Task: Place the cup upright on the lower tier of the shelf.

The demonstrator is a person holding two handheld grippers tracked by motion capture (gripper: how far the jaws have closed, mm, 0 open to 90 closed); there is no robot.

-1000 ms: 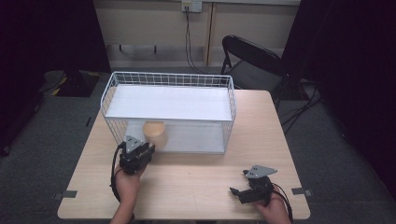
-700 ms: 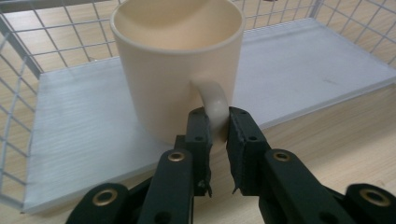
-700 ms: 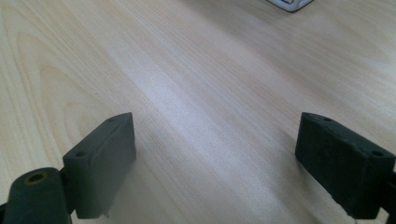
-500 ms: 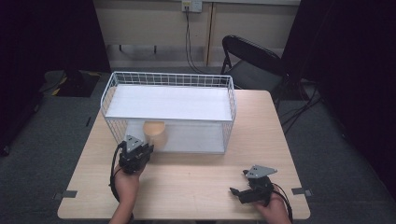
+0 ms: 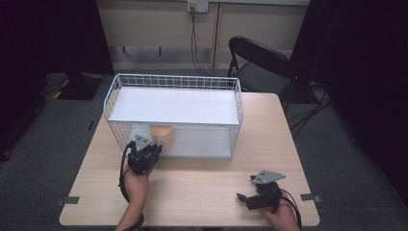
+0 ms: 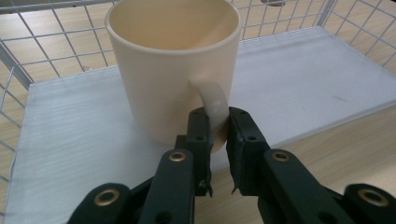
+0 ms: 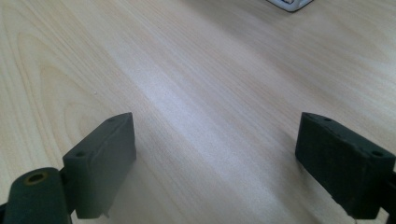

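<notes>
The left gripper has just pinched its jaws onto the handle of the cream mug. The mug stands upright, mouth up, handle toward the person, at the front of the wire basket. The right gripper rests wide open and empty on the table.
</notes>
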